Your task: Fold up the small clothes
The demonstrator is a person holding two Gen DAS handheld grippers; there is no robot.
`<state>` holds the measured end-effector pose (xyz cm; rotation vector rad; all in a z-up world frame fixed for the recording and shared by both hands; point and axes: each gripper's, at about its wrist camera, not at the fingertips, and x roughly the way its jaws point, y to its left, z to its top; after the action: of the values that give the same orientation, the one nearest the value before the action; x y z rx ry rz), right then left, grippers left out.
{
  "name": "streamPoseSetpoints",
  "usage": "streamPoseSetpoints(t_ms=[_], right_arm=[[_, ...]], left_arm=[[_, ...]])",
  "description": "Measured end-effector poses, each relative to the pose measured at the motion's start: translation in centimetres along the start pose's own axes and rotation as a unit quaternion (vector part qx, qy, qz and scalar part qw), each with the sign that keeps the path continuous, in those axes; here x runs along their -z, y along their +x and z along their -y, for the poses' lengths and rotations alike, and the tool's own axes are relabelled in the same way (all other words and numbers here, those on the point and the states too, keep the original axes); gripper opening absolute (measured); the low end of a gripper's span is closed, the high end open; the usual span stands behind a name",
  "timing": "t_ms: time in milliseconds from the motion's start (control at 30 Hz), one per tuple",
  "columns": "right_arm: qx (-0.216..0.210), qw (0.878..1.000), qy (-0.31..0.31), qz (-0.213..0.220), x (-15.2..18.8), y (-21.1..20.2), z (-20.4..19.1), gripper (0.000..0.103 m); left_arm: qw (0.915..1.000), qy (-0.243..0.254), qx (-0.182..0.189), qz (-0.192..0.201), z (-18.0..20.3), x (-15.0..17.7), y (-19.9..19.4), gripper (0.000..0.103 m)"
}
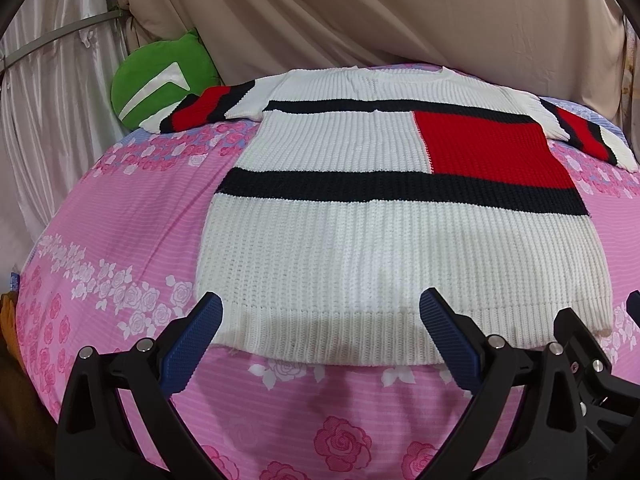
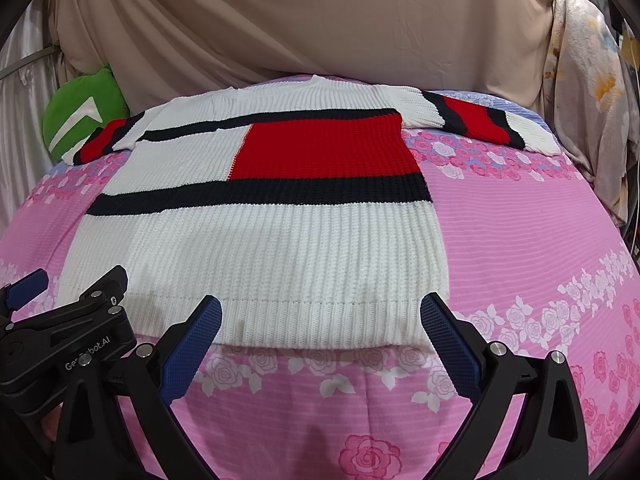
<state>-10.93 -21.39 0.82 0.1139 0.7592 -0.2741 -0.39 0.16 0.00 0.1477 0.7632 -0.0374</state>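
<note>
A white knit sweater (image 1: 360, 248) with dark stripes, a red block and striped sleeves lies flat on the pink rose-print bedspread (image 1: 120, 216), both sleeves spread out, hem nearest me. My left gripper (image 1: 322, 308) hovers open just over the hem's left part, nothing between its blue pads. In the right wrist view the same sweater (image 2: 260, 248) fills the middle. My right gripper (image 2: 321, 308) stands open above the hem's right part, empty. The left gripper's body (image 2: 80, 320) shows at the lower left of that view.
A green cushion (image 1: 160, 76) sits at the far left behind the left sleeve. Beige draped cloth (image 1: 400, 16) backs the bed. A floral cloth (image 2: 592, 112) hangs at the far right. Bare bedspread (image 2: 540, 240) stretches to the right of the sweater.
</note>
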Motion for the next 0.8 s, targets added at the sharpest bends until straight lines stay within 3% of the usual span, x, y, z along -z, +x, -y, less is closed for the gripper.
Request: streamPoseSetpoints(t_ms=[800], right_arm=[[0.002,1.000,0.002,0.000,-0.20,-0.04,0.10,0.098]], left_arm=[[1.0000,0.001,-0.002,0.001,0.05,-0.23,-0.14,0.096]])
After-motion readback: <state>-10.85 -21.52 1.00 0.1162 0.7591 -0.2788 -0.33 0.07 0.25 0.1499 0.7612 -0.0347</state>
